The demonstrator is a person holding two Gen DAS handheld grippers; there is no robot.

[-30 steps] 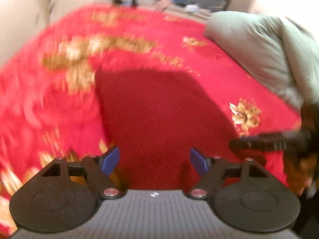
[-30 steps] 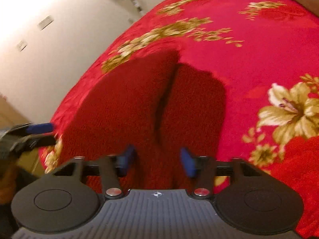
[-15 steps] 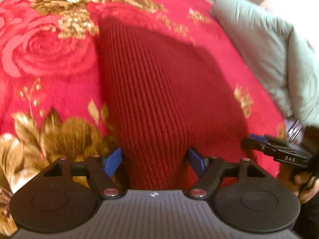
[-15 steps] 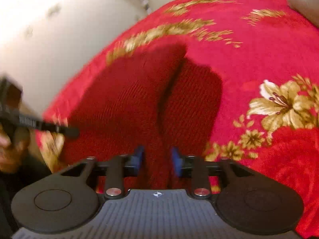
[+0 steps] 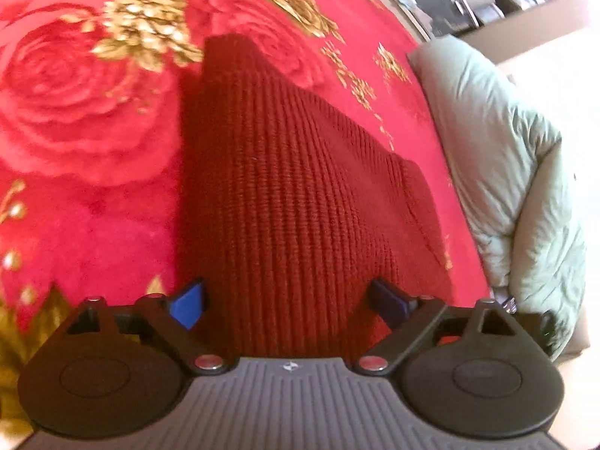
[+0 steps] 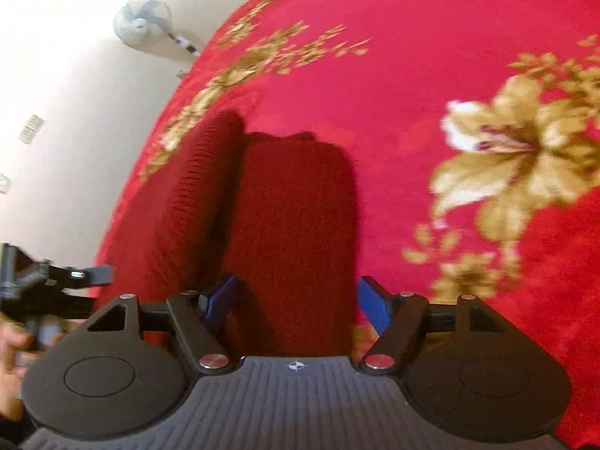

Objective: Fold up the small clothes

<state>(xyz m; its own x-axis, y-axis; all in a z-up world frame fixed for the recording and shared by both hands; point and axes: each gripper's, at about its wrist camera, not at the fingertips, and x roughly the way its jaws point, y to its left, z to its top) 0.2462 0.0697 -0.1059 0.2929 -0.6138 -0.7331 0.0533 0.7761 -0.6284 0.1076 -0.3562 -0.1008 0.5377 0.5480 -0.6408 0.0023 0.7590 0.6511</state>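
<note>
Looking along the left gripper (image 5: 288,302) first: its two blue-padded fingers (image 5: 186,303) are spread wide, nothing pinched, straddling the near end of a dark red ribbed knit garment (image 5: 285,187). Can't tell if the pads actually touch the knit or just sit above it. The garment lies flat on a red floral blanket (image 5: 93,120) with gold flowers and big roses, which covers the bed. It runs away from the gripper toward the far side of the bed and narrows as it goes. Off to the right, along the bed's right edge, sits a pale green quilted pillow or folded duvet (image 5: 517,172), just beside the garment's right side but not on it.

Over on the right wrist view, the left gripper (image 6: 56,281) pokes in from the left edge, with a bit of the person's hand (image 6: 11,341) blurred behind it. Next comes the knit garment (image 6: 270,225), showing two parts side by side with a dark crease between them, near the left edge of the bed. The right gripper (image 6: 298,302) is released too, blue fingers (image 6: 371,305) wide apart on either side of the right-hand part's near end. Right of that it's just blanket (image 6: 431,56) with a big cream-and-gold lily. A standing fan (image 6: 144,22) is up by the wall beyond the bed's far left side.
</note>
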